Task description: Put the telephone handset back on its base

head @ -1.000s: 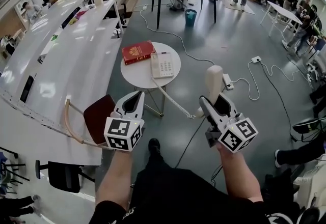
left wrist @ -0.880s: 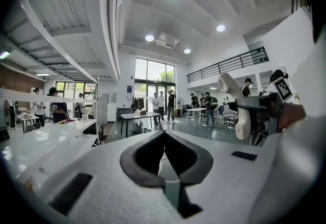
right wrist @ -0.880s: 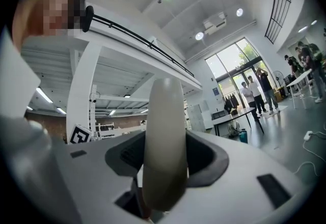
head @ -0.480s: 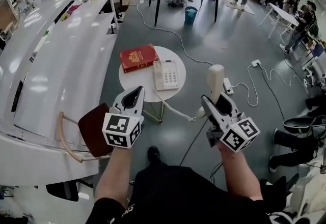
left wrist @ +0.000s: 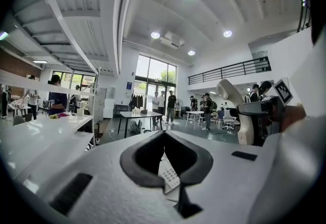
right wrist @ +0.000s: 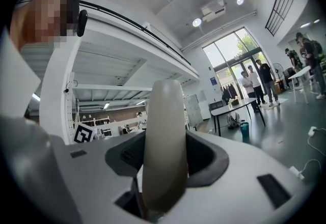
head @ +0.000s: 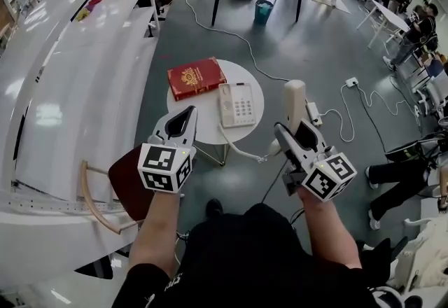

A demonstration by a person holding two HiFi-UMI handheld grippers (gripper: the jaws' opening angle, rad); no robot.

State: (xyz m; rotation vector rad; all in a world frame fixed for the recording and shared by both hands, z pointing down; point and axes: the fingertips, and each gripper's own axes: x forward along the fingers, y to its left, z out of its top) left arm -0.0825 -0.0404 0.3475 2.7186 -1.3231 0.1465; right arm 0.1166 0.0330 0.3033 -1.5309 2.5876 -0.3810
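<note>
Cream handset (head: pixel 295 98) upright in right hand-held gripper (head: pixel 297 133), coiled cord (head: pixel 234 148) trailing

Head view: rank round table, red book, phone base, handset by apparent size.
1. round table
2. red book
3. phone base, only slightly smaller
4. handset; nearer the camera and partly hidden in the right gripper, so unsure

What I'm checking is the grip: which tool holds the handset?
The right tool: it grips the cream handset; the left tool is shut, holding nothing.
</note>
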